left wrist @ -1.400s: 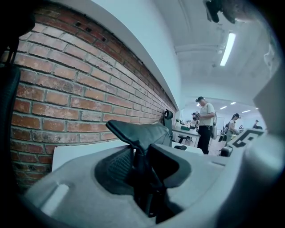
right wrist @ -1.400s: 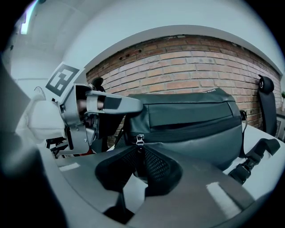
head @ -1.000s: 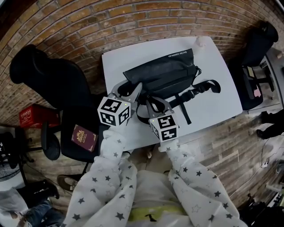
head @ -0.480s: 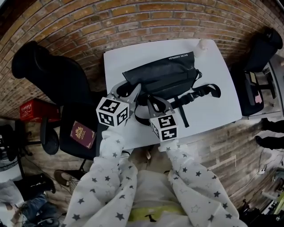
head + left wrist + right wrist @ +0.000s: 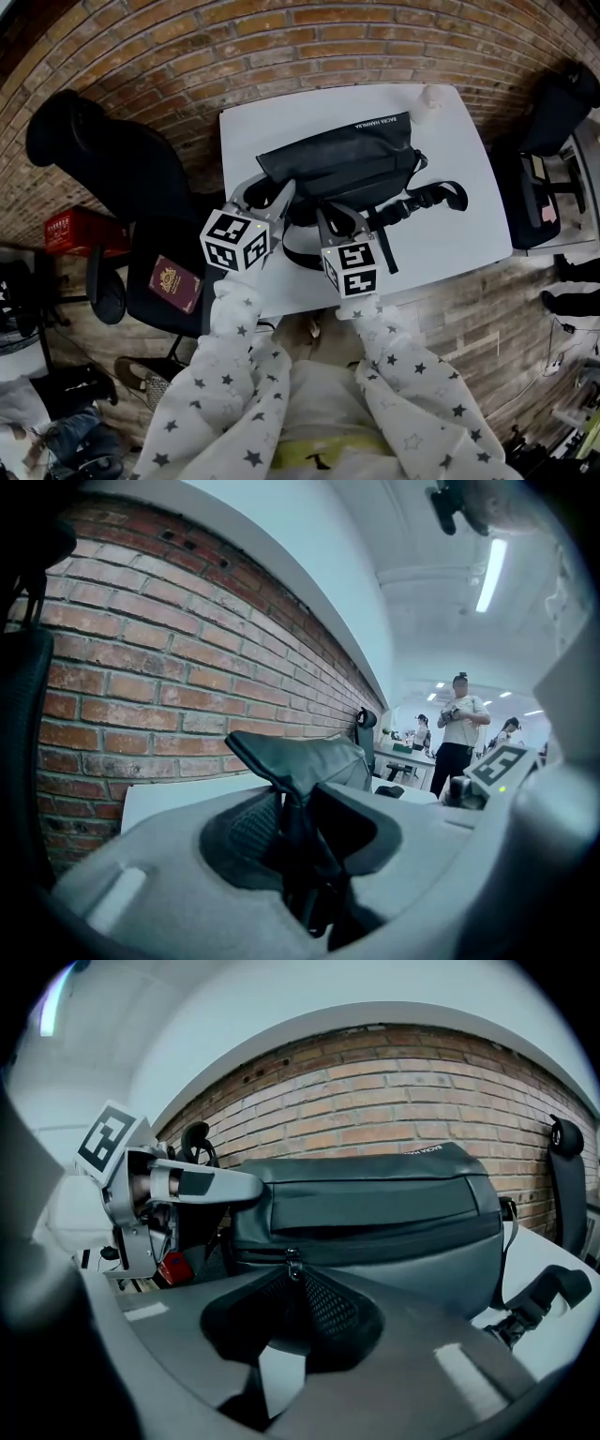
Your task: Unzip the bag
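- The left gripper (image 5: 292,808) is clenching a fold of the bag (image 5: 349,159), whose body is lying just ahead of it.
- The right gripper (image 5: 292,1283) is pinching the zipper pull (image 5: 292,1262) at its tips.
- Gripping seems done; the right gripper is likely needing a steady draw along the zipper next, away from the left gripper.

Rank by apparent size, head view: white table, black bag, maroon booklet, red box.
1. white table
2. black bag
3. red box and maroon booklet: look alike; box partly hidden.
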Demonstrator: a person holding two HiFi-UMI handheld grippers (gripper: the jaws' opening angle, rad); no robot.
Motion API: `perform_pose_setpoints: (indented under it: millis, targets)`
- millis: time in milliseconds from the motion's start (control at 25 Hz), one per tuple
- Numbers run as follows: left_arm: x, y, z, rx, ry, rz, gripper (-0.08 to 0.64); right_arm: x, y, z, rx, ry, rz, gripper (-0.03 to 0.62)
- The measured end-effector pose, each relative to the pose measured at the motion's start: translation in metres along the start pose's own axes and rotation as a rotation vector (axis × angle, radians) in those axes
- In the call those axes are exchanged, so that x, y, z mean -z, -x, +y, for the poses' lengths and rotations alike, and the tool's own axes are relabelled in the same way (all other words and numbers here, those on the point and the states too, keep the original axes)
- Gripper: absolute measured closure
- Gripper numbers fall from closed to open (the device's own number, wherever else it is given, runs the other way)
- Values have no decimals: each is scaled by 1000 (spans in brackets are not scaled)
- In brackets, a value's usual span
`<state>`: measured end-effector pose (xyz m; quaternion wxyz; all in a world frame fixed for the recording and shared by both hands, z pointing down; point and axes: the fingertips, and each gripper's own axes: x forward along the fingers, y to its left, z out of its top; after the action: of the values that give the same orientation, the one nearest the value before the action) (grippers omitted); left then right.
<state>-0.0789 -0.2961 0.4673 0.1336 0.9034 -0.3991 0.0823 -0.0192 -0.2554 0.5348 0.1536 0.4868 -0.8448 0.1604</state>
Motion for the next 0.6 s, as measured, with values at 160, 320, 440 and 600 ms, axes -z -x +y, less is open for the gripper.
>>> perform_pose_setpoints:
  millis: [160, 320, 440, 600]
  targets:
    - [-1, 1, 1, -10, -3, 0, 448, -1, 0, -2, 7, -2, -2, 540]
    - [0, 1, 1, -15, -1, -3, 448, -2, 1, -10, 15, -8, 0, 540]
    - [-1, 3, 2, -20, 2, -6, 448, -3, 1, -9, 14, -1, 0, 540]
    - [0, 3, 2, -25, 2, -7, 448, -3, 1, -11, 17, 1, 0, 539]
